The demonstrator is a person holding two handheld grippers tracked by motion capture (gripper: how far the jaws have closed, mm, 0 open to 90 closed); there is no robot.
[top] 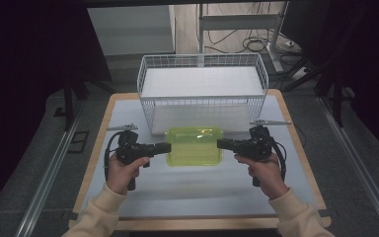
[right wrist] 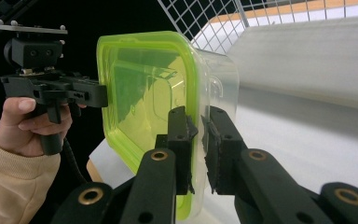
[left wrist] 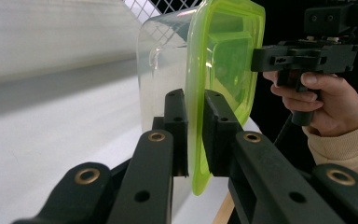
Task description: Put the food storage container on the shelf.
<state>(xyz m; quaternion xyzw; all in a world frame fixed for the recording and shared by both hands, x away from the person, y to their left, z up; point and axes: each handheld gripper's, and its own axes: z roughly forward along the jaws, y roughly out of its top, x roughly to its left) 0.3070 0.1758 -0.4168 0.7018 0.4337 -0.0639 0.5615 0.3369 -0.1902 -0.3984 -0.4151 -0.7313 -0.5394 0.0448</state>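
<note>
A clear plastic container with a lime-green lid (top: 194, 145) hangs a little above the white tabletop, in front of the wire basket (top: 202, 96). My left gripper (top: 167, 146) is shut on the lid's left rim, and my right gripper (top: 220, 143) is shut on its right rim. In the left gripper view the green lid rim (left wrist: 196, 140) sits pinched between my two black pads, with the other hand and gripper (left wrist: 303, 58) at the far side. The right gripper view shows the lid (right wrist: 144, 88) and its rim clamped between my pads, with the other gripper (right wrist: 56, 88) beyond.
The white wire basket stands at the back of the table with a white panel inside it. The table's wooden edge (top: 197, 223) runs along the front. Desk legs and cables (top: 256, 42) lie on the floor behind.
</note>
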